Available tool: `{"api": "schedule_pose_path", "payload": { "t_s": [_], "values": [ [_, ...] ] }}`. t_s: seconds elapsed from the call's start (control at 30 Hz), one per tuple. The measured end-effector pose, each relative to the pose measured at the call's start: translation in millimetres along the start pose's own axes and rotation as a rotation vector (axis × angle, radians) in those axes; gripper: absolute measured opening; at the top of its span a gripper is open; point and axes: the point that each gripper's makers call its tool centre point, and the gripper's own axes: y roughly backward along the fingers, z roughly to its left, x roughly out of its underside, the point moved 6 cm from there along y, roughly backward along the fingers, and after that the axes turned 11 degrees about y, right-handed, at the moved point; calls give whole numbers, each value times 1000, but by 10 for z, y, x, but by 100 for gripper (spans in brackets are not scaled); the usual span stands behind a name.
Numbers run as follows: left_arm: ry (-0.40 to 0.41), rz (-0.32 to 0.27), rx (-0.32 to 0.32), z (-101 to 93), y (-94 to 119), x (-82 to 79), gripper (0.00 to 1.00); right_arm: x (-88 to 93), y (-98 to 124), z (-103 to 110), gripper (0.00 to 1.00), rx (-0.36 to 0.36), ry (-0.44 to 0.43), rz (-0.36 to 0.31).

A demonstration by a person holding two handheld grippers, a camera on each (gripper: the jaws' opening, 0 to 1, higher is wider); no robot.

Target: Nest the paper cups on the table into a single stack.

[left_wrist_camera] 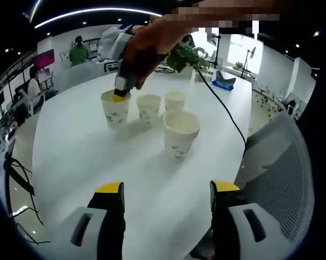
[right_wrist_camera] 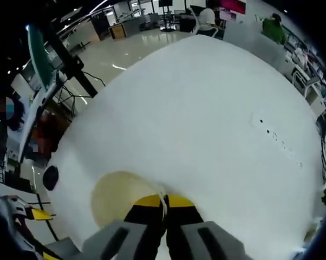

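Note:
Several white paper cups with green print stand apart on the white round table (left_wrist_camera: 87, 157). The nearest cup (left_wrist_camera: 180, 132) sits ahead of my left gripper (left_wrist_camera: 167, 188), which hovers low over the table, open and holding nothing. Behind it are a middle cup (left_wrist_camera: 149, 108) and a back cup (left_wrist_camera: 175, 101). The right gripper (left_wrist_camera: 119, 96), held by a hand, reaches down onto the rim of the leftmost cup (left_wrist_camera: 114, 111). In the right gripper view that cup (right_wrist_camera: 117, 200) shows its beige inside from above, and my right gripper (right_wrist_camera: 163, 205) is shut on its rim.
A grey mesh chair (left_wrist_camera: 276, 168) stands against the table's right edge. A black cable (left_wrist_camera: 223, 108) runs across the table from a green plant (left_wrist_camera: 187, 57). People sit at desks in the far background. A stand with cables (right_wrist_camera: 49, 86) is on the floor beyond the table edge.

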Motion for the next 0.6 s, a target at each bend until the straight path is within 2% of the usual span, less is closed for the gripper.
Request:
{"api": "schedule_pose_path", "payload": {
  "t_s": [0.23,0.43,0.6],
  "values": [
    [-9,3,4,-38,9,-16,62,-8,79,-57,0,3,12,-23],
    [-14,5,7,-28,-7,-19,62,83,271,10,0,1,60,-24],
    [-18,8,11,-28,-27,-23,62,79,374,-38,0,-2,79,-38]
  ]
}}
